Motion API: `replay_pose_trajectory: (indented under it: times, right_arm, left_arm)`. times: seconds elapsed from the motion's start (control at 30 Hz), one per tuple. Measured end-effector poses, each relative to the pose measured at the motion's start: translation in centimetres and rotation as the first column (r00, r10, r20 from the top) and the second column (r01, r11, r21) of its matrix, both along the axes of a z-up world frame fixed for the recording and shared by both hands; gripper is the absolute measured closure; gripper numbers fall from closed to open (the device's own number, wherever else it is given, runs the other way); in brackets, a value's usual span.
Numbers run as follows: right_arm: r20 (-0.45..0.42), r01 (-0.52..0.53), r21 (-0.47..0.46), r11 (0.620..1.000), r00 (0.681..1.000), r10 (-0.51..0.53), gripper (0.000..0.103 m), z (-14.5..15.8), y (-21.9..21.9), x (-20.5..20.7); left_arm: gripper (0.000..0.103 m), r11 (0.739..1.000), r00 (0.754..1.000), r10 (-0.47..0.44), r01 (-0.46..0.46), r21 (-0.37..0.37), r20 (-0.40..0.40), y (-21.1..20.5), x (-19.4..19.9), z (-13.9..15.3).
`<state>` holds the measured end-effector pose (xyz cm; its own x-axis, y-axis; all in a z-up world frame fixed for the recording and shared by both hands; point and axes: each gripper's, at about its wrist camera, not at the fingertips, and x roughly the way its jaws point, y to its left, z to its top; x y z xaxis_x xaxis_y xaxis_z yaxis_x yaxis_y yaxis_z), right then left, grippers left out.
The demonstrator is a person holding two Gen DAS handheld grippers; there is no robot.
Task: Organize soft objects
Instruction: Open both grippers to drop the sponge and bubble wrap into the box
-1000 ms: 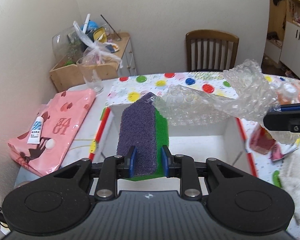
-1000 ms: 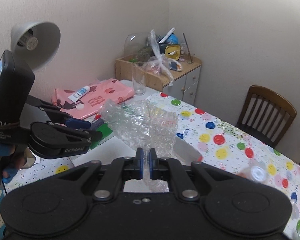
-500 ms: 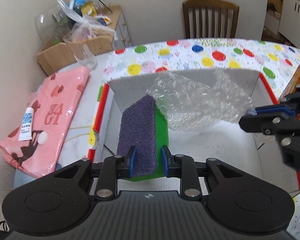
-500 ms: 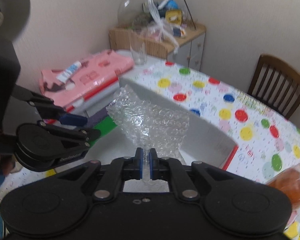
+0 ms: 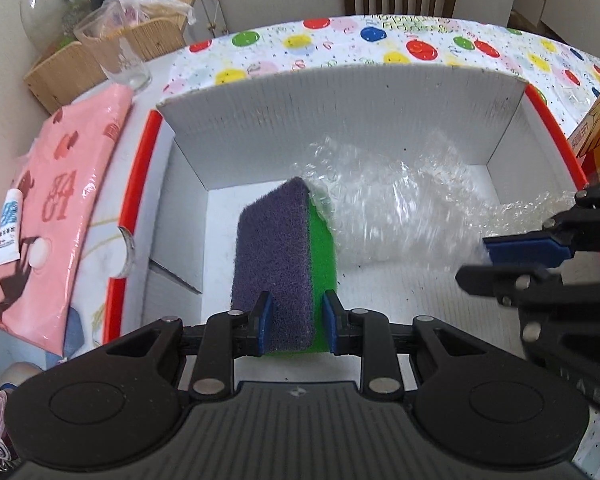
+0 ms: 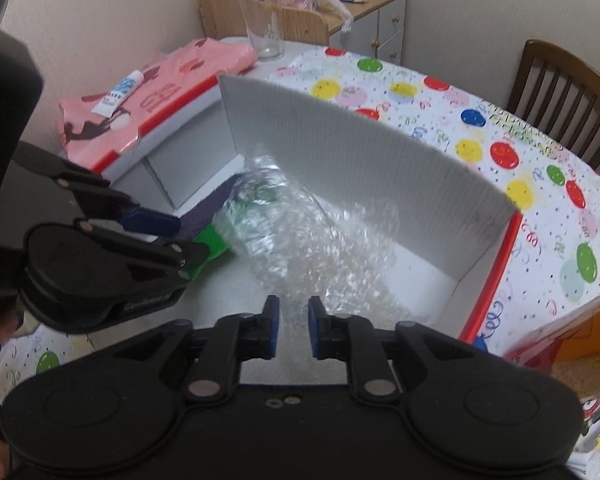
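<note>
The sponge (image 5: pixel 284 256), purple on one face and green on the other, stands on edge inside the white box (image 5: pixel 340 116), clamped between the left gripper's (image 5: pixel 296 326) fingers. Just beside it, touching its green side, the bubble wrap (image 6: pixel 316 248) lies on the box floor. The right gripper's (image 6: pixel 294 328) fingers are opening, the wrap's near end loose between them. The box sits on the dotted counter (image 6: pixel 500 128).

I see the purple-and-green sponge (image 5: pixel 284 264) standing on edge inside the white box (image 5: pixel 340 112), crumpled clear bubble wrap (image 5: pixel 400 216) lying against its green side.
</note>
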<state>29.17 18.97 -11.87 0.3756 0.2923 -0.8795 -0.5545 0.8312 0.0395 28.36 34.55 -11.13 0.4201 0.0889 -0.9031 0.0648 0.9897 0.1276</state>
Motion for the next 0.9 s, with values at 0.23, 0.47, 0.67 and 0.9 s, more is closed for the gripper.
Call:
replay_pose_trajectory:
  times: [0.23, 0.47, 0.67, 0.9]
  right_arm:
    - [-0.034, 0.004, 0.01, 1.0, 0.999, -0.004, 0.077, -0.1, -0.5, -0.1]
    - [-0.013, -0.009, 0.032, 0.999, 1.0, 0.01, 0.061, 0.7, -1.2, -0.9]
    - [0.03, -0.002, 0.054, 0.999, 1.0, 0.0, 0.054, 2.1, -2.3, -1.7]
    - [0.082, 0.001, 0.107, 0.994, 0.997, -0.01, 0.046, 4.6, -4.3, -3.4]
  left_arm:
    - [0.076, 0.999, 0.999, -0.014, 0.013, -0.034, -0.031, -0.5, 0.3, -0.5]
    - [0.029, 0.998, 0.999, -0.012, 0.01, -0.059, -0.032, -0.8, 0.2, -0.9]
    - [0.029, 0.997, 1.0, 0.004, -0.002, -0.083, 0.022, -0.3, -0.4, 0.0]
    - [0.029, 0.994, 0.996, 0.024, -0.015, -0.105, 0.08, -0.4, -1.8, 1.8]
